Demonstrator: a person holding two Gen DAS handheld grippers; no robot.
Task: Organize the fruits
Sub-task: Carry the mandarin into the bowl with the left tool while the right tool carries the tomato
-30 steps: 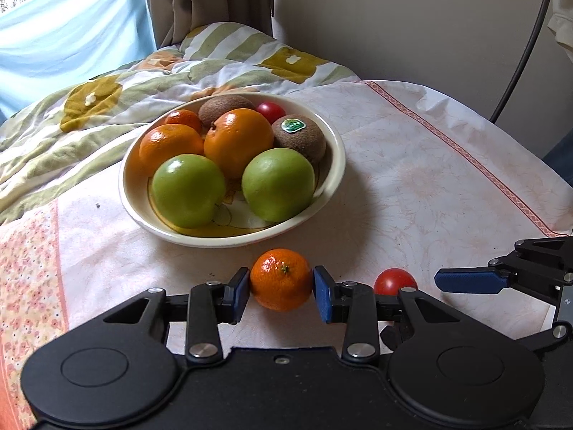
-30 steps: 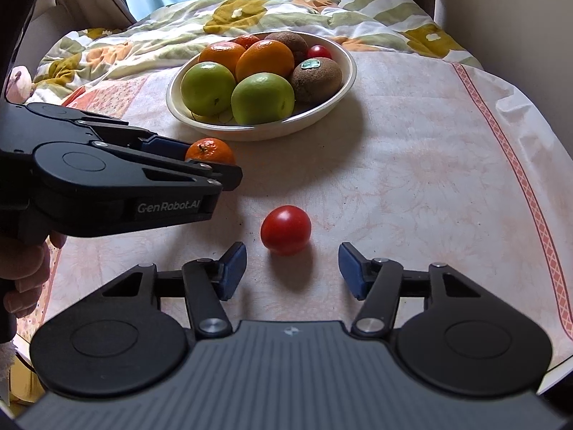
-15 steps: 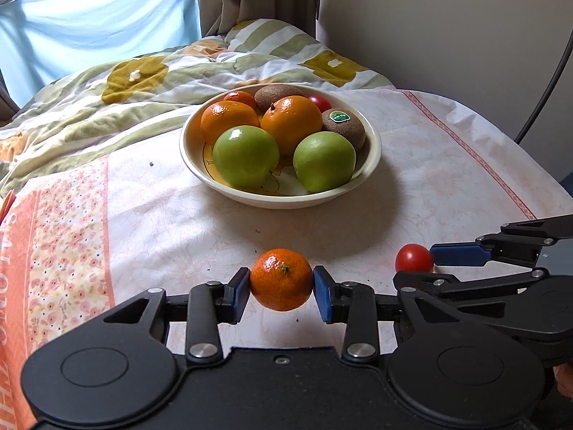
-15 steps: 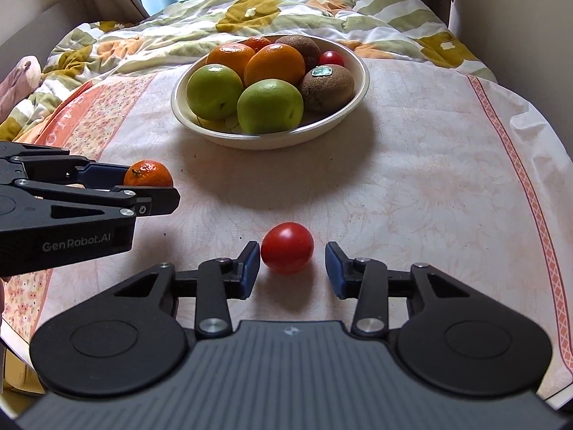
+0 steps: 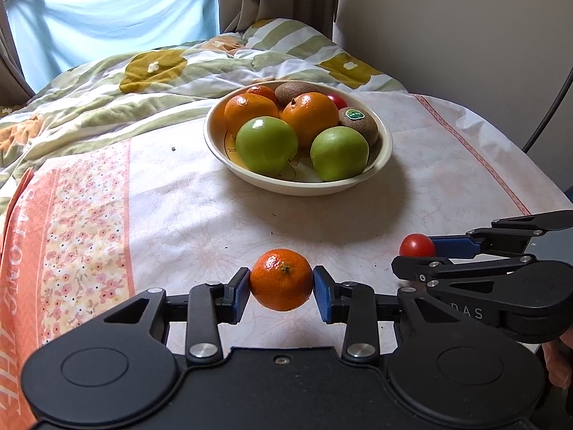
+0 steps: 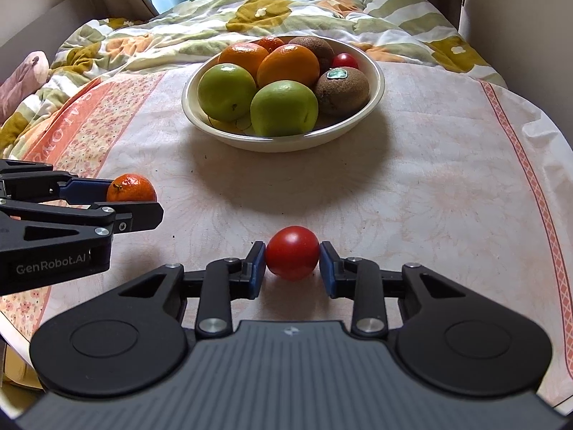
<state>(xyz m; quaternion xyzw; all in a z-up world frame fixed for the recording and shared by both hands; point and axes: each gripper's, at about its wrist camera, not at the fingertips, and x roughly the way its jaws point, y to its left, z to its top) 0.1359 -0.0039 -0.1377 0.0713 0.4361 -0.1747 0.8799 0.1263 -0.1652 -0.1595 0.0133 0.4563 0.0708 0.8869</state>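
My left gripper [image 5: 281, 288] is shut on a small orange mandarin [image 5: 281, 279] and holds it above the tablecloth; it also shows in the right wrist view [image 6: 131, 189]. My right gripper [image 6: 292, 265] is shut on a red tomato [image 6: 292, 257], which also shows in the left wrist view [image 5: 416, 245]. Ahead stands a cream bowl [image 5: 384, 143] with green apples [image 5: 266, 145], oranges [image 5: 311, 118], kiwis [image 5: 359, 124] and a small red fruit [image 5: 337, 100]. In the right wrist view the bowl [image 6: 376, 71] lies straight ahead.
The table wears a white cloth with an orange flowered border [image 5: 82, 222] and a red trim line [image 6: 530, 175]. A rumpled quilt [image 5: 143, 82] lies behind the bowl. Curtains, a window and a wall close the back. A dark cable [image 5: 551, 107] runs at right.
My right gripper closed on the tomato, which was lying free between open fingers. My left gripper lifted and drew back from the bowl with the mandarin.
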